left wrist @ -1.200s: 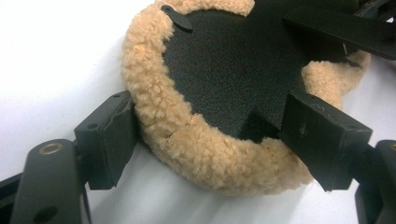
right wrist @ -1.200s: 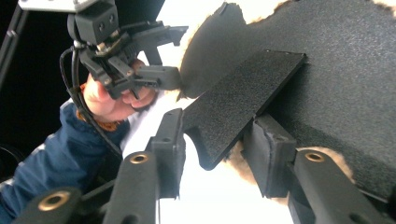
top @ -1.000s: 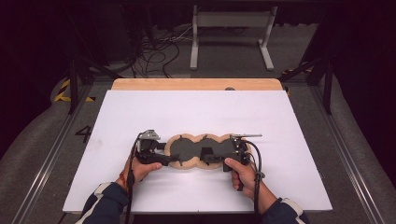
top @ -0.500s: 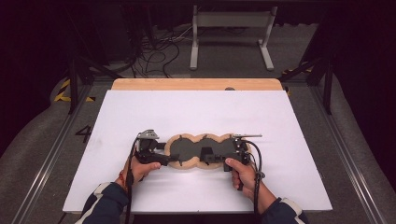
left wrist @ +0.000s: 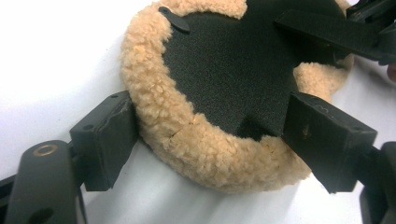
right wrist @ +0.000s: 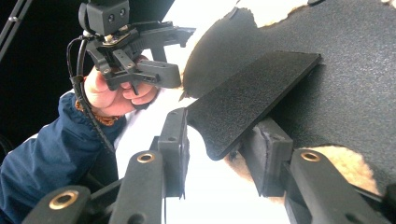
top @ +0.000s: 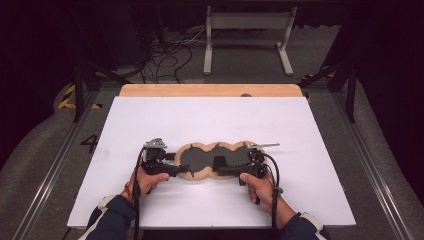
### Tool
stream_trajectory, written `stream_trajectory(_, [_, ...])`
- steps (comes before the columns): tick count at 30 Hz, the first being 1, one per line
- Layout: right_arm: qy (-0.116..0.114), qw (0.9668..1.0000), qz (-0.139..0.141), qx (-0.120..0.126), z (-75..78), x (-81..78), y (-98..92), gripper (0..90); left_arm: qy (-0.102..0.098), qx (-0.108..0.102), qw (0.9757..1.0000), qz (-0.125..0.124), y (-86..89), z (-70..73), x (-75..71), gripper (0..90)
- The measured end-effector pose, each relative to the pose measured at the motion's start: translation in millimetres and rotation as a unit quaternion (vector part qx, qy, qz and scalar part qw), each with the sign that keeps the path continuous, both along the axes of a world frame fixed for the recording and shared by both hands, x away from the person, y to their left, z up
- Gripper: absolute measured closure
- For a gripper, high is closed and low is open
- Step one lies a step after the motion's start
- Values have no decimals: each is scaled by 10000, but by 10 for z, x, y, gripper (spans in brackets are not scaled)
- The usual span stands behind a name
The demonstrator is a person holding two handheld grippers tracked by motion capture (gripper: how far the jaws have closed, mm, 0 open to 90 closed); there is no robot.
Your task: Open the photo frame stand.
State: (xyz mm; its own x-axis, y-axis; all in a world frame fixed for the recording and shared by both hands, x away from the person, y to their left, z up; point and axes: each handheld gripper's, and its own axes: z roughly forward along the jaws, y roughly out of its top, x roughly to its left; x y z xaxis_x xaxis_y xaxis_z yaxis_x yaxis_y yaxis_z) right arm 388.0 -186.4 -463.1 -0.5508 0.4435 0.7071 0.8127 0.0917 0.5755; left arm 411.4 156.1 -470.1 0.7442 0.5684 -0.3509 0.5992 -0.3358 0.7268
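A peanut-shaped pad [top: 200,159] with a tan fleece rim and a black felt face lies flat on the white table top [top: 210,120]. My left gripper [top: 181,169] is at its left end. In the left gripper view the jaws [left wrist: 210,121] clamp the fleece rim [left wrist: 187,140], one pad outside and one on the black felt; they have just closed a little. My right gripper [top: 222,167] is at the pad's right end. Its jaws [right wrist: 219,133] have just been closing around a raised black flap [right wrist: 252,93], with a gap showing beside it.
The white top ends in a wooden strip [top: 210,90] at the back. A metal stand [top: 247,35] and cables [top: 165,55] are on the floor beyond. Rails run along both sides of the table. My left hand and its gripper [right wrist: 154,70] show in the right gripper view.
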Motion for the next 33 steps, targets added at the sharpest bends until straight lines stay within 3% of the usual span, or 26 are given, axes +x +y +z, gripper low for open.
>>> stream_trajectory(4, [460, 9985, -174, 251, -22, 47, -45, 569, -3, 39, 10000, 39, -9, 5, -7, 218])
stream_trajectory(7, [672, 9959, -400, 448, -22, 50, -80, 509, -9, 48, 10000, 38, -11, 5, -7, 217])
stream_trajectory(11, [944, 9907, -833, 526, -21, 66, -96, 543, -5, 44, 10000, 33, -17, 3, -6, 211])
stream_trajectory(14, [1074, 9882, -942, 549, -45, 82, -75, 600, 8, 35, 10000, 33, -25, 3, -8, 204])
stream_trajectory(17, [1171, 9865, -991, 580, -50, 98, -20, 597, 4, 28, 10000, 32, -21, 2, -8, 198])
stream_trajectory(23, [1120, 9876, -944, 561, -55, 89, 2, 609, 21, -17, 10000, 20, -8, -2, 1, 196])
stream_trajectory(29, [822, 9935, -633, 462, -63, 85, -10, 661, 23, -43, 10000, 6, 5, -6, 8, 202])
stream_trajectory(33, [650, 9958, -532, 374, -51, 81, -1, 682, 38, -59, 10000, -44, -5, -7, 7, 201])
